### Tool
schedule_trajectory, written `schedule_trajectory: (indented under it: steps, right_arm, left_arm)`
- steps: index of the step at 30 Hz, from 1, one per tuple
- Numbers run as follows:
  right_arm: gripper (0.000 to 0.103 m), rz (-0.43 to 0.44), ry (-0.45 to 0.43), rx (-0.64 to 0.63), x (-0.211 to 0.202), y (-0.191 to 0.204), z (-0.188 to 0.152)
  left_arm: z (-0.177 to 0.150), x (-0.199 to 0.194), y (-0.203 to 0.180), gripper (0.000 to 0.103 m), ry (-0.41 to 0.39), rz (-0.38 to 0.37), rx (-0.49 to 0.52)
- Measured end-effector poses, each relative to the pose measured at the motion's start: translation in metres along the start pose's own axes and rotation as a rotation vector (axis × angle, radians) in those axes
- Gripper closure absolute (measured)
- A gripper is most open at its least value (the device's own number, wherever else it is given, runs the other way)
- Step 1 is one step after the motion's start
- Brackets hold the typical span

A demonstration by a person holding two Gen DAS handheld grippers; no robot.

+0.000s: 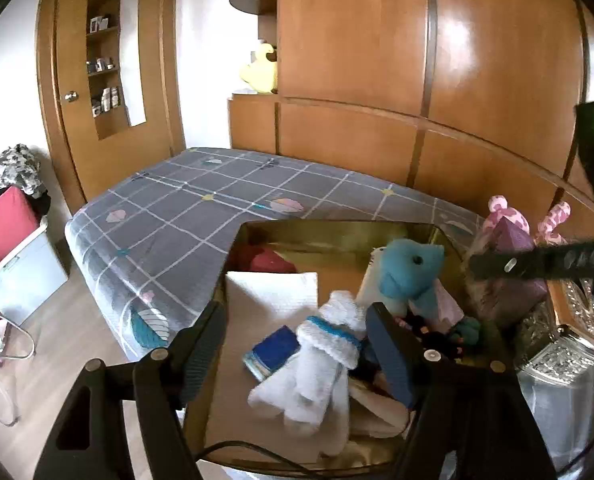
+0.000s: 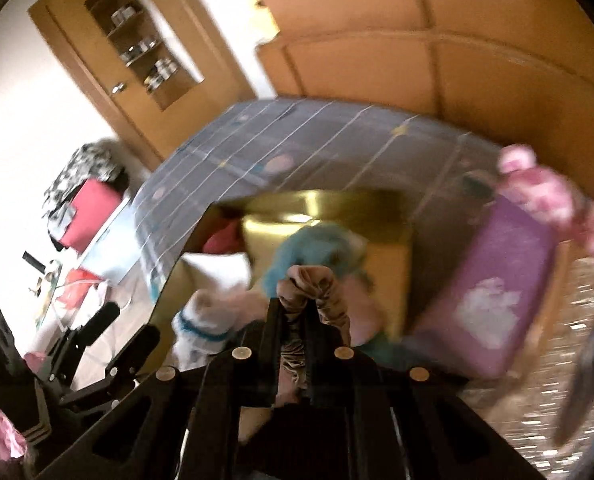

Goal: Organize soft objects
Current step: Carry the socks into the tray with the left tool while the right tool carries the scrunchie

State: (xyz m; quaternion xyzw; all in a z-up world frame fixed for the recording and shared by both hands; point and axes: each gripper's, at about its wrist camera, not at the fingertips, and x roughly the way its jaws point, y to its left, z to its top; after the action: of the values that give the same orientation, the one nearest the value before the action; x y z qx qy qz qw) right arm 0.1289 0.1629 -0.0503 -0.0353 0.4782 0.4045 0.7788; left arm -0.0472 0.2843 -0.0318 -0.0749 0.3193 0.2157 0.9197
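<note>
**Sorting soft things into the gold box**

Holding a pair of tongs in each hand, I reach over a gold box (image 1: 339,236) that stands at the foot of a bed with a grey checked cover (image 1: 201,208). My left tongs (image 1: 297,344) are released, their jaws wide apart above the near side of the box, gripping nothing. Between those jaws, inside the box, lies a white glove with a blue band (image 1: 317,364). Just behind the glove in the box, a blue plush toy (image 1: 407,272) sits upright. Toward the box's far left corner lie a folded white cloth (image 1: 273,292) and something red (image 1: 267,260). My right tongs (image 2: 301,308) are clenched on a bunched tan cloth (image 2: 309,284), held above the box's near edge; this view is blurred. To the right of the box stands a purple box (image 2: 493,280), with a pink patterned soft toy (image 2: 537,184) behind it.
</note>
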Motion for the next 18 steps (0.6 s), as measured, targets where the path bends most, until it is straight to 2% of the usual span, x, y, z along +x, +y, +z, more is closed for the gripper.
schedule_trajectory:
  steps: [5,9,18]
  right_arm:
    - [0.095,0.024,0.047,-0.020,0.024,0.022,-0.012]
    - [0.095,0.049,0.080,-0.051,0.029,0.030,-0.022]
    - [0.095,0.033,0.101,-0.029,0.024,0.019,-0.044]
  left_arm:
    - [0.000,0.002,0.009,0.030,0.007,0.011,-0.021]
    - [-0.001,0.003,0.013,0.017,0.019,0.011,-0.039]
    - [0.000,-0.003,0.028,0.017,0.009,0.028,-0.078]
